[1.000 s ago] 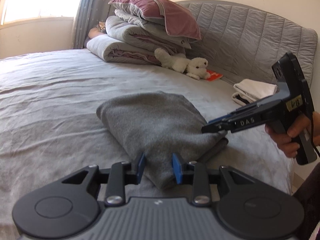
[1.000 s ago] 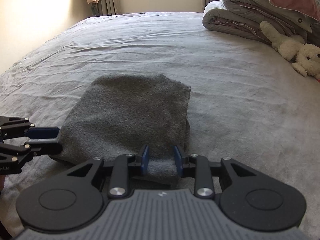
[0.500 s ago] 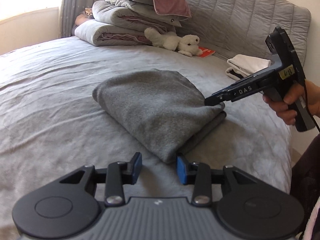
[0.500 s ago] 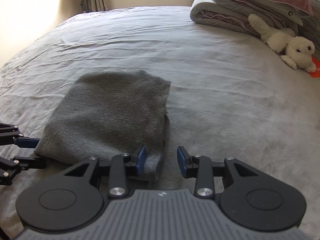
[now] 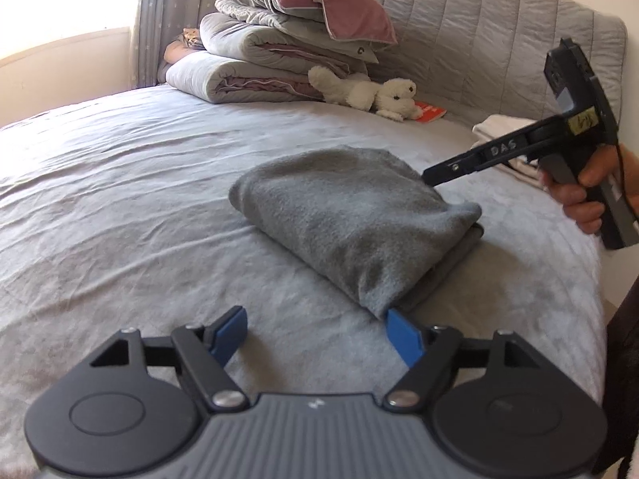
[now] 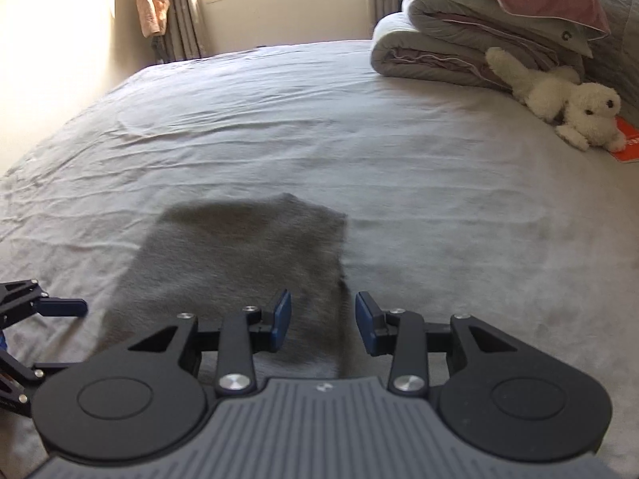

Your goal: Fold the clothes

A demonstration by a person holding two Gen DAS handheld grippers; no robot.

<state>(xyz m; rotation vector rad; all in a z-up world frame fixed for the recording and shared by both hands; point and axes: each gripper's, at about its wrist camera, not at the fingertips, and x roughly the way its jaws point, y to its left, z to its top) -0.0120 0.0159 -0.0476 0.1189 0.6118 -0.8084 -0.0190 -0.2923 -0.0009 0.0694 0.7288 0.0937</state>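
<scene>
Now folded grey garment [image 5: 351, 215] near bed edge, left tool [image 5: 315, 331] just widened, right tool [image 6: 322, 321] agape, both empty.

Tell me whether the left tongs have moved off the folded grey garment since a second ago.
Yes. The left tongs backed off the grey garment toward the bed's near edge; their jaws have just been opening, nothing between them.

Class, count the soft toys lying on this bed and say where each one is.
1: a white plush dog beside the stacked bedding, near the headboard. Others may be hidden behind the stack.
</scene>
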